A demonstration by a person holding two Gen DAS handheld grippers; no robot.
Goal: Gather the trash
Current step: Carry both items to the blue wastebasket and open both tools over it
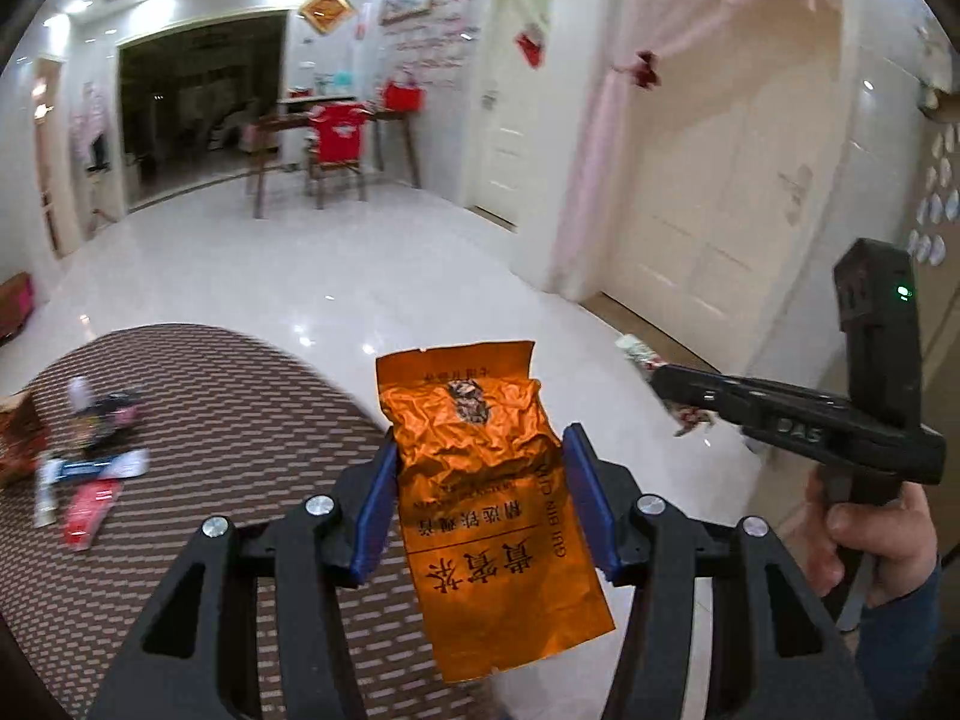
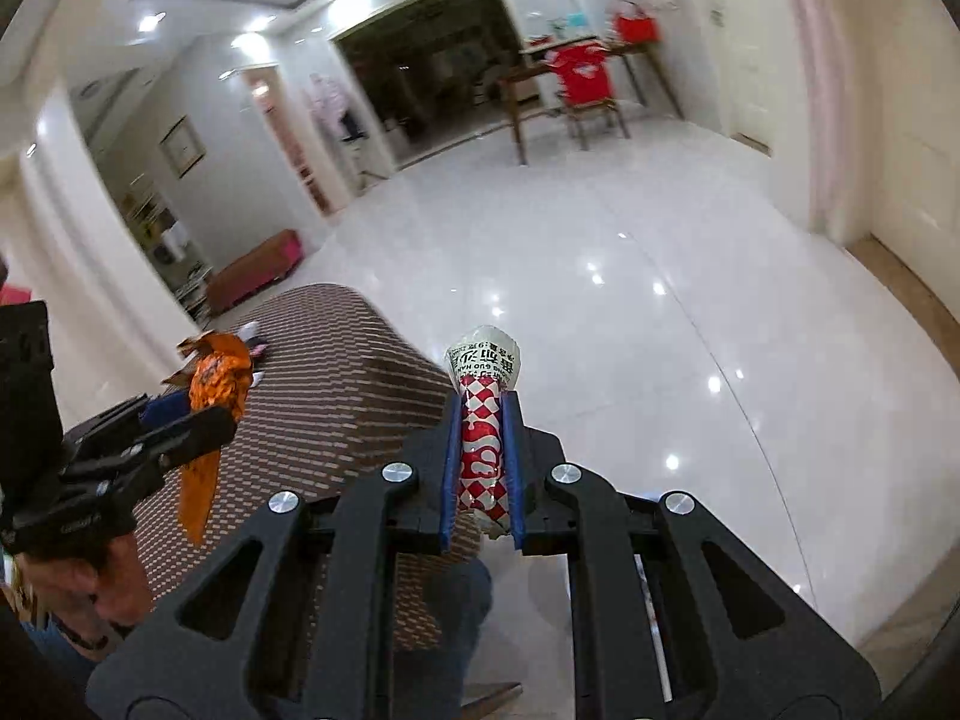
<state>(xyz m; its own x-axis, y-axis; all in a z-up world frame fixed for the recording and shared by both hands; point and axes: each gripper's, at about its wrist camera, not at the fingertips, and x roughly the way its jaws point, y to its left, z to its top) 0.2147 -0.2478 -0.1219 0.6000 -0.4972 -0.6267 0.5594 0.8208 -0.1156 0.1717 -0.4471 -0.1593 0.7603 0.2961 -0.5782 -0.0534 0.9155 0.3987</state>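
Striped table [image 1: 210,408], orange packet [image 1: 480,480], checkered wrapper [image 2: 483,438]

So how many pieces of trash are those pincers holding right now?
2: a crumpled orange foil packet in the left gripper, a red-and-white checked wrapper in the right gripper.

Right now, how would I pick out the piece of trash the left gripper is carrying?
Start at the brown woven-pattern table, then come to the left gripper held above its near edge. Clamped between its blue pads is the orange foil packet, crinkled and printed with black Chinese characters. The wrapper in the right gripper is narrower, with a red-and-white check pattern.
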